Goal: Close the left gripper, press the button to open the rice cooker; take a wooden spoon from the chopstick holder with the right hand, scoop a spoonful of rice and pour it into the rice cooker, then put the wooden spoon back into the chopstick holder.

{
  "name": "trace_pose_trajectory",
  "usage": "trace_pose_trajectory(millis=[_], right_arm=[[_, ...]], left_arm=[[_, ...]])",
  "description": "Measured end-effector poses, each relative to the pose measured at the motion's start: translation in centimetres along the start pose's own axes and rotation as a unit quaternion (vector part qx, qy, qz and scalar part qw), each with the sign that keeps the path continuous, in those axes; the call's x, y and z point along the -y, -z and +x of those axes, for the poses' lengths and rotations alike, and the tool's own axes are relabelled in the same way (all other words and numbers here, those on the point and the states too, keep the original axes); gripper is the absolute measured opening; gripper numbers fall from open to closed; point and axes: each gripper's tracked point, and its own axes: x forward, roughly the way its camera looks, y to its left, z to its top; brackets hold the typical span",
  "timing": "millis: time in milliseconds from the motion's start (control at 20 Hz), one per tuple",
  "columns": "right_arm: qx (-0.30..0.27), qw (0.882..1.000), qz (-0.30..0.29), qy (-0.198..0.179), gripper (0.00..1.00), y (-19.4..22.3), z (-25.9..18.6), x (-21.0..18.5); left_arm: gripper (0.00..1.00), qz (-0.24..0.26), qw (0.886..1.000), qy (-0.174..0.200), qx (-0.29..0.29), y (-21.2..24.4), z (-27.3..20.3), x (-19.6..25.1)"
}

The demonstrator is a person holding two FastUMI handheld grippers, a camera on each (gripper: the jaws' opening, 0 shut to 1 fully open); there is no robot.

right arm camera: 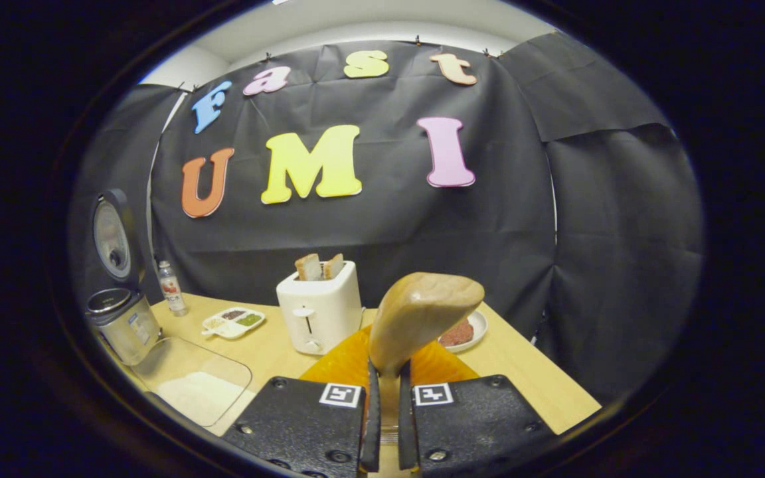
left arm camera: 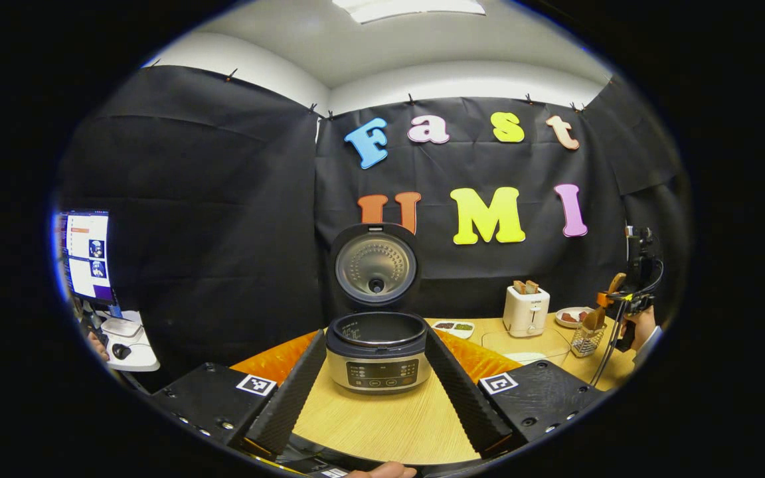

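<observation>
Rice cooker [left arm camera: 378,350] sits open on the tabletop [left arm camera: 382,418] in my left gripper view, lid up, framed between the spread fingers of my left hand-held gripper [left arm camera: 378,388], which grips nothing; far right, the other gripper lifts a wooden spoon [left arm camera: 596,316] above the chopstick holder [left arm camera: 586,340]. In my right gripper view, my right hand-held gripper [right arm camera: 385,425] is clamped on the spoon's handle, bowl upright before the toaster [right arm camera: 319,307]; the rice container [right arm camera: 191,382] lies lower left.

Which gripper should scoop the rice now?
Right. The right gripper is already shut on the wooden spoon, with the clear rice container nearby. The left gripper is open, facing the open rice cooker.
</observation>
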Motion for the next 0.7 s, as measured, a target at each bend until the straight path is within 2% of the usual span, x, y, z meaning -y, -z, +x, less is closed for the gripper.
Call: trace_pose_trajectory(millis=[250, 700], right_arm=[[0.014, 0.999, -0.023, -0.018, 0.12, -3.5, -1.5, -2.2], [-0.011, 0.995, 0.006, -0.099, 0.12, -4.8, -4.4, -12.2]], left_arm=[[0.96, 0.0, 1.0, 0.004, -0.002, 0.5, -0.2, -0.6], [0.96, -0.002, 1.0, 0.022, -0.013, 0.8, -0.6, -0.6]])
